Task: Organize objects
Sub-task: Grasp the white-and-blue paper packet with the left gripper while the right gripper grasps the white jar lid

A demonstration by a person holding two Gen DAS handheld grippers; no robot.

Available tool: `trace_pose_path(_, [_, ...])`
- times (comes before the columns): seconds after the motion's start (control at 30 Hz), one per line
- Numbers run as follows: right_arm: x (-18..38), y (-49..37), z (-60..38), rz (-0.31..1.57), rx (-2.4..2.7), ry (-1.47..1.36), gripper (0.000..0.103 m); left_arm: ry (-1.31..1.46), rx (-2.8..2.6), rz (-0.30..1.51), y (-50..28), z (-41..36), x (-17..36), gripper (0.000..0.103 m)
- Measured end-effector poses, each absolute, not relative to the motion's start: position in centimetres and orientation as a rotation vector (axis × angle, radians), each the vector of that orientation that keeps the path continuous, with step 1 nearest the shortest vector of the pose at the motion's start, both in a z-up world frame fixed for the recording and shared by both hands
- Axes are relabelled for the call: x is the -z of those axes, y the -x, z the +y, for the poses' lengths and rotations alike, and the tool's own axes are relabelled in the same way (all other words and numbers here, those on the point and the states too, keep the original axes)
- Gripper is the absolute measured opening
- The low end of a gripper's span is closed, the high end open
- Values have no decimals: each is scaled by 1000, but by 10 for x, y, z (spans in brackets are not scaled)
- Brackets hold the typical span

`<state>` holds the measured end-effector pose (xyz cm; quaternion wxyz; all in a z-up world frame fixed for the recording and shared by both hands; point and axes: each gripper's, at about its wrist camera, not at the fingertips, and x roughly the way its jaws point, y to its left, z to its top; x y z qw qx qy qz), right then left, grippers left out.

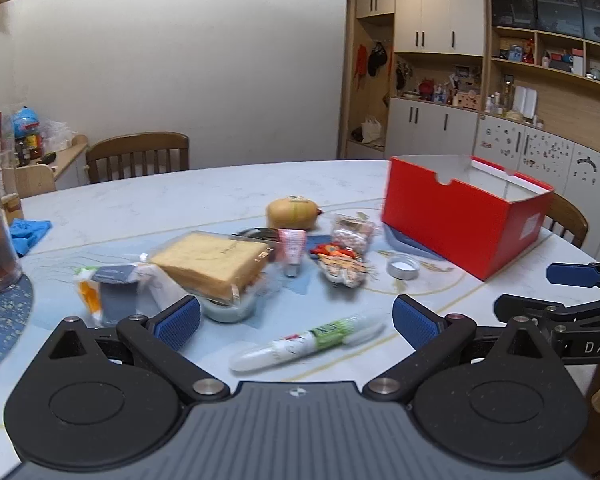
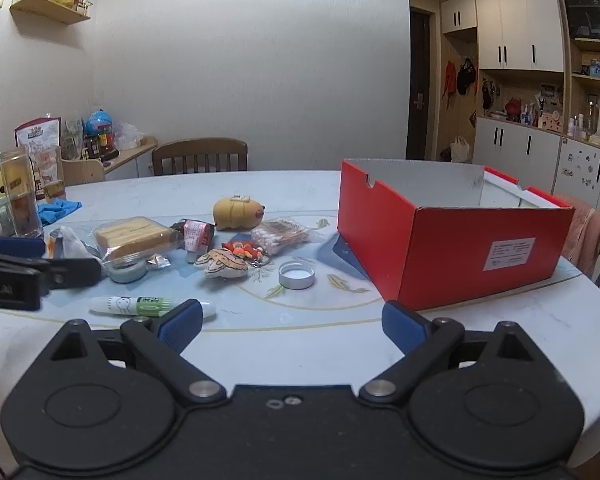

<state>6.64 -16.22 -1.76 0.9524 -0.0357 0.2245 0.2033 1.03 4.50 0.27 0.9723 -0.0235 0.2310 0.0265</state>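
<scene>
The right wrist view shows the white label on the side of the red box (image 2: 452, 236) and a glass jar (image 2: 20, 196) at the table's left edge – the left wrist view shows the box (image 1: 460, 220) from another corner. The white tube (image 1: 306, 340) lies on the table (image 1: 180, 196) just in front of the left gripper (image 1: 296, 318), between its fingers. The right gripper (image 2: 292, 320) has the tube (image 2: 140, 306) beside its left finger. Both grippers stand wide apart and hold nothing – they touch nothing
</scene>
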Motion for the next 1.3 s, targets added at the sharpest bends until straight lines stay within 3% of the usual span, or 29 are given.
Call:
trace_pose_path(0.77, [29, -148, -123, 529, -457, 142, 97, 159, -243, 640, -67, 183, -2, 103])
trace_pose_path(1.3, [37, -173, -99, 558, -463, 177, 97, 365, -409, 739, -110, 222, 1, 103])
